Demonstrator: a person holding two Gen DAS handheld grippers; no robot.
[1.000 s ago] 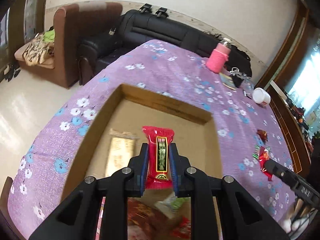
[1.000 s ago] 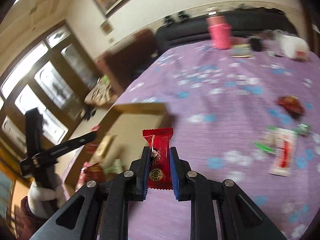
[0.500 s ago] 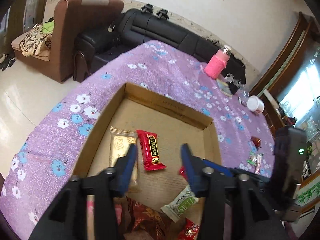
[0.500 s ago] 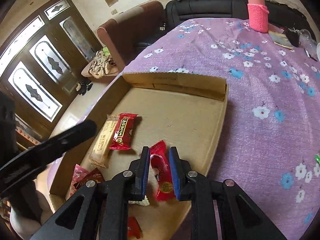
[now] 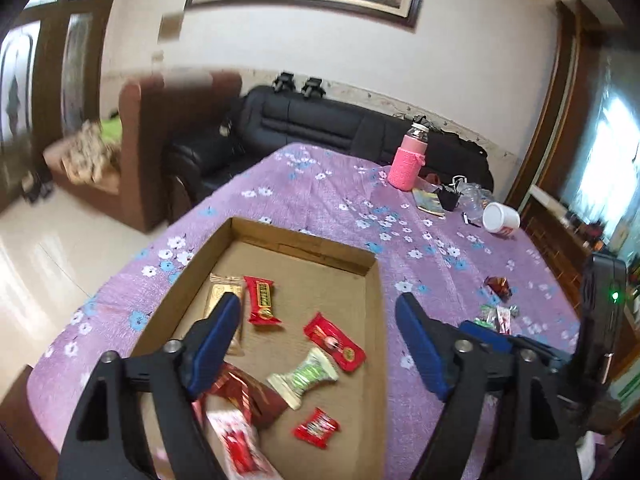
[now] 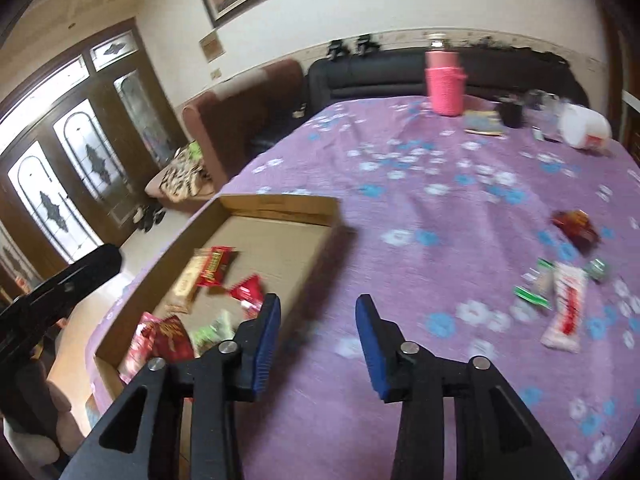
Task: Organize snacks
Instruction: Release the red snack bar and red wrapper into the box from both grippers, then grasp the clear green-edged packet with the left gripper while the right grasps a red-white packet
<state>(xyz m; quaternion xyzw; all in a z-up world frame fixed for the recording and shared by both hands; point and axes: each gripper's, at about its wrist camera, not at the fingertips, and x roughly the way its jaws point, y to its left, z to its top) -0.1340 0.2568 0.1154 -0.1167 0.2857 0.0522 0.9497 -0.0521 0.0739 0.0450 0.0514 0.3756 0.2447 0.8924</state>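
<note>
The cardboard box (image 5: 370, 276) sat at the left of the table (image 6: 460, 208), under a purple flowered cloth. It held a beige packet (image 5: 221, 292) and a red bar (image 5: 261, 300) side by side at its far left, a red packet (image 5: 335, 342) and a green-and-white packet (image 5: 304, 378) near the middle, and more red wrappers toward the near end.

The left gripper (image 5: 318, 320) hovered above the box, its jaws opening wide with nothing between them. The right gripper (image 6: 316, 320) pointed at bare cloth just right of the box wall, its jaws also opening and empty.

The snacks not yet boxed lay to the right of both: a long white-and-red packet (image 6: 566, 306), its long axis running away from the camera and slightly tilted, with green wrappers (image 6: 534, 286) beside it and a dark red wrapper (image 6: 576, 226) beyond. The right gripper looked the nearer one; its jaws would probably need to swing rightward and close across the packet's narrow width.
</note>
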